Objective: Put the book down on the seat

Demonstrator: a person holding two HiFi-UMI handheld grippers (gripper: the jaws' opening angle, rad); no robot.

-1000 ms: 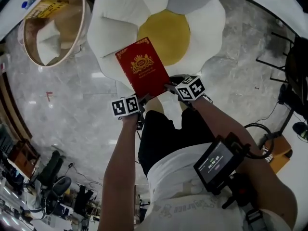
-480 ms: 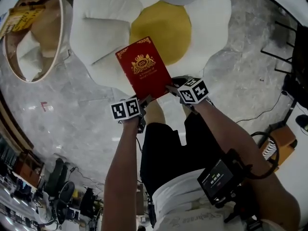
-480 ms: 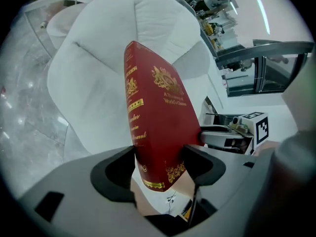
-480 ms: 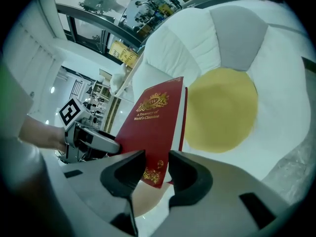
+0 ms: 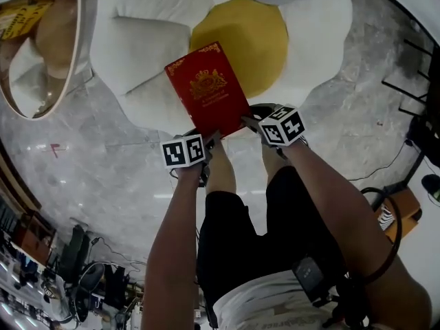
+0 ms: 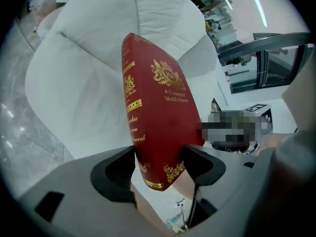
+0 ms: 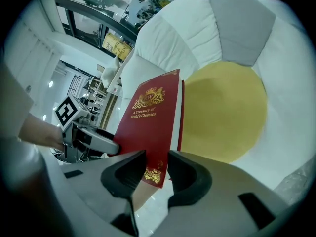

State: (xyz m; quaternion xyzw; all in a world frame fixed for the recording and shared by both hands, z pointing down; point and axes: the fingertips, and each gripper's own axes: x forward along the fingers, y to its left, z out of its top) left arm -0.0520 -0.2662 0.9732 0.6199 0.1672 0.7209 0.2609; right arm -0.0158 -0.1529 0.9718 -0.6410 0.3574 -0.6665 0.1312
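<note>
The left gripper has its fingers clamped on the book's near corner and the right gripper's are closing on the other one, with the book sticking out past them over the seat - so probably best to lower it flat - then let go.

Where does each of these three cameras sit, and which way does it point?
Head view: on the person's head, looking steeply down at the red book over the flower-shaped seat; both forearms and legs show.
Left gripper view: on the left tool, looking along its jaws, clamped on the book's spine corner, toward white cushions.
Right gripper view: on the right tool, jaws closing on the book's other corner, facing the seat's yellow centre; the left tool shows.
All three share the book and seat.
</note>
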